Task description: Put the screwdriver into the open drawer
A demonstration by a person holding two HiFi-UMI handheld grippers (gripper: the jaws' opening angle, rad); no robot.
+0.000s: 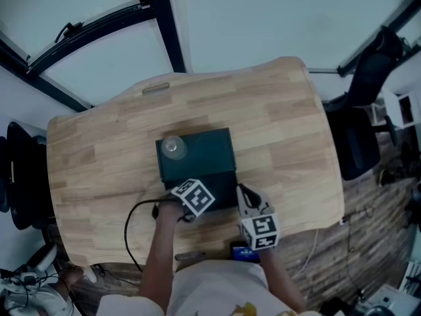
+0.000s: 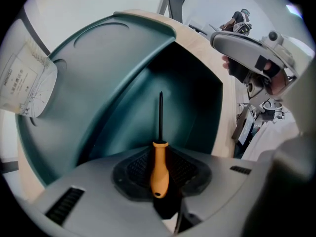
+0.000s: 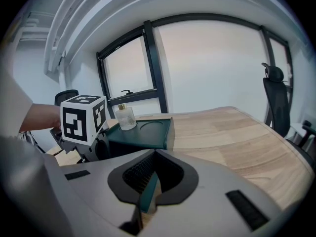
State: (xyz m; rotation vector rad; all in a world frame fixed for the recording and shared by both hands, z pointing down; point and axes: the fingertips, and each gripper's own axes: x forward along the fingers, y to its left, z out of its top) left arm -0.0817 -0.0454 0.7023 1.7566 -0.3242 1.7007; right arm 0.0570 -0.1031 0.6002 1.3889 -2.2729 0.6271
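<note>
— Screwdriver (image 2: 159, 168) pinched in our left hand-held gripper (image 2: 160, 154), tip over the open drawer (image 2: 185, 100).
— Our right hand-held gripper (image 3: 147, 194) seems clamped on the drawer's edge. Next we lower it in, then release.

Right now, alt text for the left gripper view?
The left tool is shut on an orange-handled screwdriver, whose black shaft points into the open dark-green drawer. A clear labelled bottle stands on the cabinet top at the left.
</note>
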